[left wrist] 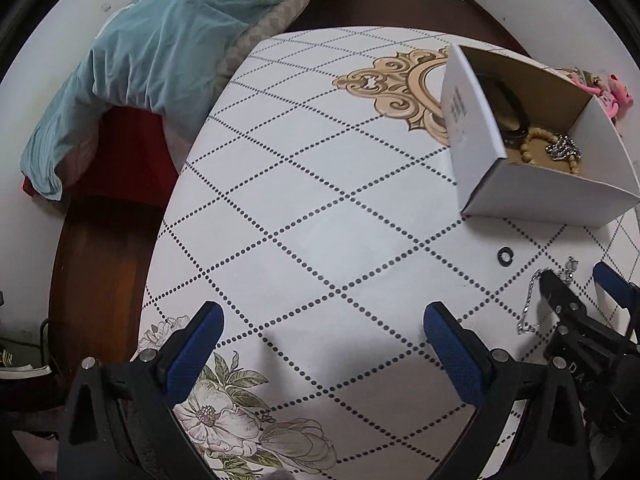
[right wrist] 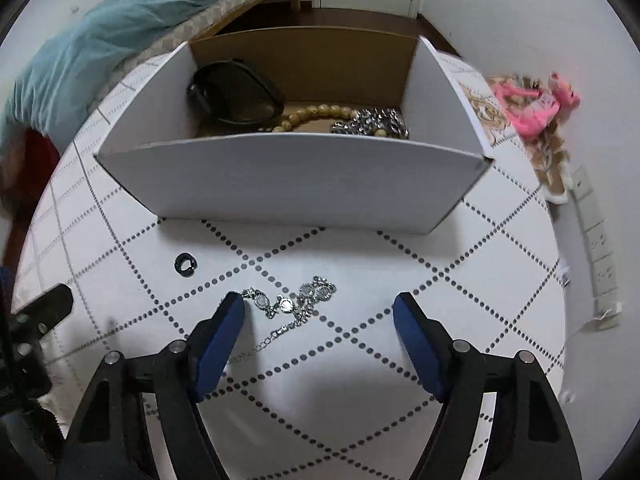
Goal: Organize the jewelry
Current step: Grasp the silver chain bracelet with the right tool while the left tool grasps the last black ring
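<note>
A white cardboard box stands on the table and holds black sunglasses, a tan bead bracelet and a silver chain. A silver necklace lies on the table in front of the box, between the tips of my open right gripper. A small black ring lies to its left. My left gripper is open and empty over bare tabletop, left of the box. The ring, necklace and right gripper also show in the left wrist view.
The table has a white cloth with dotted diamonds. A pink toy and a white power strip lie at the right edge. A bed with a teal blanket stands beyond the table's left side.
</note>
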`<state>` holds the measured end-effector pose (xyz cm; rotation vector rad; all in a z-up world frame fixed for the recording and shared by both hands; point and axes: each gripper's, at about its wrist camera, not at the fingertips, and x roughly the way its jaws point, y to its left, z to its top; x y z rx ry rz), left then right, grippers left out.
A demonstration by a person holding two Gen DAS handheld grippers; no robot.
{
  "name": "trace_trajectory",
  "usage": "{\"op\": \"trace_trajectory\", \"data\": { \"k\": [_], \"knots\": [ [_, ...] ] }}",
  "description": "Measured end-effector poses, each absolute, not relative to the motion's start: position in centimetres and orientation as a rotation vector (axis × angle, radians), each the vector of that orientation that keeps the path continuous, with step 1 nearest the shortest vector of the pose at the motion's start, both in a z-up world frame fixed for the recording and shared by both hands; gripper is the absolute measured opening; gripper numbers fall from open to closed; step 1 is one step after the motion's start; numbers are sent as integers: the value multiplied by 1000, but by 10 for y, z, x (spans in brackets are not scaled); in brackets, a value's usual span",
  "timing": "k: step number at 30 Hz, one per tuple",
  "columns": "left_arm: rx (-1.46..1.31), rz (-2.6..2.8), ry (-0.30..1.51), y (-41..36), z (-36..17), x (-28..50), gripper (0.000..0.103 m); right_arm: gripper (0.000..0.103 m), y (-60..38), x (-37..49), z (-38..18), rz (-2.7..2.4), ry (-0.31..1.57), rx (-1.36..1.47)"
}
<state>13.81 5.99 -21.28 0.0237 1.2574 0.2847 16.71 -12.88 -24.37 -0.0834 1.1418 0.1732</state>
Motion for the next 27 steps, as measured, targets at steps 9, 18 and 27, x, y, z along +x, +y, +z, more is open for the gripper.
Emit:
{"op": "trace_trajectory", "data": {
  "k": [9, 18, 27],
  "knots": [
    [23, 242, 1269, 47, -222, 146, 102, 9, -153, 159, -231, 191, 1105, -6],
    [-47, 52, 1239, 1, -222, 163, 101, 9, -226, 146, -206, 99, 1083, 153],
    [17, -20, 1229, -38, -231, 172, 27, 9, -250, 146, -215, 46, 1102, 187]
  ]
}}
